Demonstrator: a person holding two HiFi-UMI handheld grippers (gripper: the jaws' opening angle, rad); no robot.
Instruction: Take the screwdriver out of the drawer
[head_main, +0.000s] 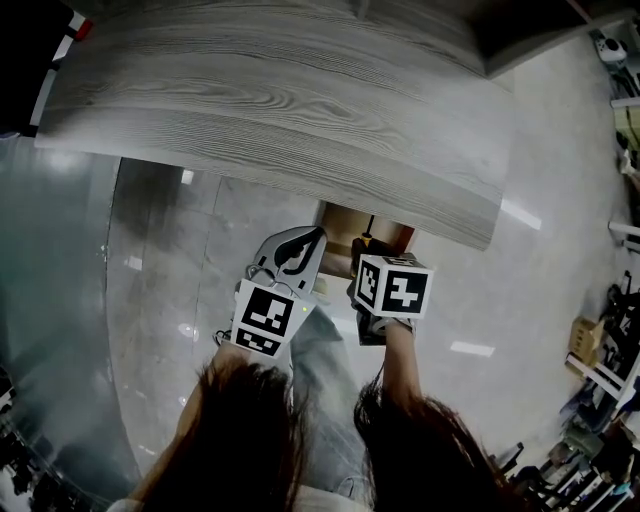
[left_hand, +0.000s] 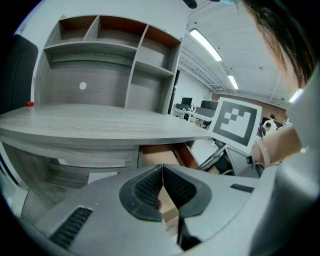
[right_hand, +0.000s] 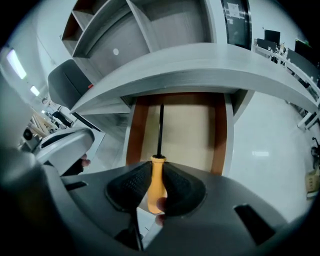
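A screwdriver with an orange handle (right_hand: 156, 182) and a thin dark shaft (right_hand: 160, 129) is pinched by the handle in my right gripper (right_hand: 156, 187), shaft pointing away over the open drawer (right_hand: 175, 131). In the head view the right gripper (head_main: 372, 262) hangs over the drawer (head_main: 345, 222), which pokes out from under the grey desk top (head_main: 300, 110). My left gripper (left_hand: 162, 187) is shut with nothing between its pads. It sits just left of the right one (head_main: 300, 258), beside the drawer's front.
The drawer has brown side walls (right_hand: 135, 130) and a pale bare bottom. A grey shelf unit (left_hand: 110, 60) stands on the desk. Glossy tiled floor (head_main: 160, 300) surrounds the desk, and shelving with clutter (head_main: 600, 360) lines the right side.
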